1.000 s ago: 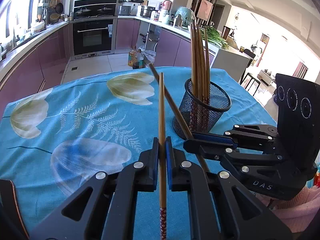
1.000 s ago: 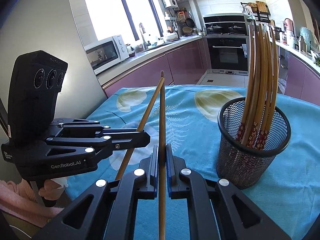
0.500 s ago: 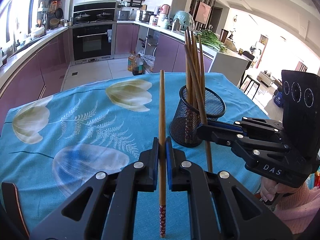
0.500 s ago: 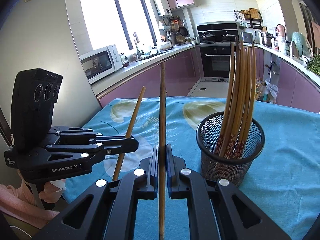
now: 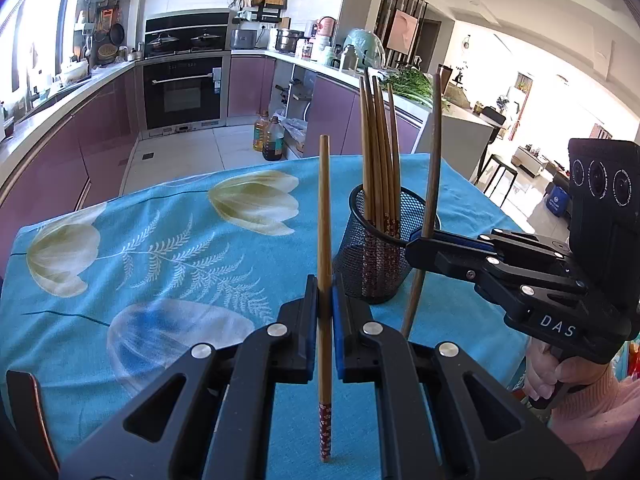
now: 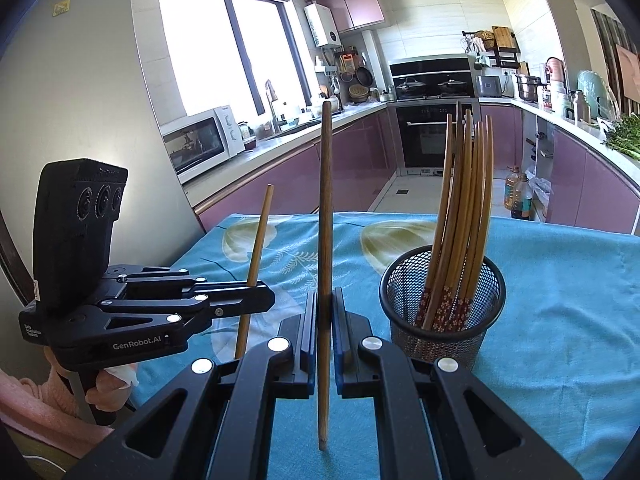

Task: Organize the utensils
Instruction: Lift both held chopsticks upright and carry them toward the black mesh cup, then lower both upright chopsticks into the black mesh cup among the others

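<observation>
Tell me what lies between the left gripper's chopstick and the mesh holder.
Only bare blue tablecloth separates the left gripper's chopstick from the mesh holder, as the left wrist view shows.

left gripper (image 5: 325, 312) clamped shut, right gripper (image 6: 325, 316) clamped shut, side by side

Holder mouth: my way into the mesh holder (image 6: 440, 312) is partly blocked by upright chopsticks (image 6: 460, 216).
Left side: open tablecloth (image 5: 140, 264) gives me passing room.
</observation>
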Available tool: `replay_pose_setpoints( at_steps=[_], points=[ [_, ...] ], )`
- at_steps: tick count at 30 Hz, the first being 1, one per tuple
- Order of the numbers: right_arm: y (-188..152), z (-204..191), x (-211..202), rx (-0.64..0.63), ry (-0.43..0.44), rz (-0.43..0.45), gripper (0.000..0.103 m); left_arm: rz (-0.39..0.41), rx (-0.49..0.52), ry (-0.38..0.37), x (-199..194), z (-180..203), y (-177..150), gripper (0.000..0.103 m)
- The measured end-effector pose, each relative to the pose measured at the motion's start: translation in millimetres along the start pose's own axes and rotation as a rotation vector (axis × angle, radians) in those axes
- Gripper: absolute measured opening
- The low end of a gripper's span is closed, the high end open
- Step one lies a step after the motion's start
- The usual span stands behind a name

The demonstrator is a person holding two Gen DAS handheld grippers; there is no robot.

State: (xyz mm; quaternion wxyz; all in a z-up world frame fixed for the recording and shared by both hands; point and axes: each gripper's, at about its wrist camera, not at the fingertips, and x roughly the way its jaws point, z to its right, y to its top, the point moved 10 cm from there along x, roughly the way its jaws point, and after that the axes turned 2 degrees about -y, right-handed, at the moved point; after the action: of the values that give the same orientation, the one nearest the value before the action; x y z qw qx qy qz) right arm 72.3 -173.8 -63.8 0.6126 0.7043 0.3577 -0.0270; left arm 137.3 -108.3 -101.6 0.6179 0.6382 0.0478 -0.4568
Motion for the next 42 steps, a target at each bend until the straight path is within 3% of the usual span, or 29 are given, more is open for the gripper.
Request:
replay_pose_setpoints(
  at_steps=[42],
  points=[
    [33.0, 12.4, -25.9, -0.023, -0.044, 0.109, 0.006, 0.078, 0.041, -0.024, -9.0, 18.5, 34.7, 0.007]
  ],
)
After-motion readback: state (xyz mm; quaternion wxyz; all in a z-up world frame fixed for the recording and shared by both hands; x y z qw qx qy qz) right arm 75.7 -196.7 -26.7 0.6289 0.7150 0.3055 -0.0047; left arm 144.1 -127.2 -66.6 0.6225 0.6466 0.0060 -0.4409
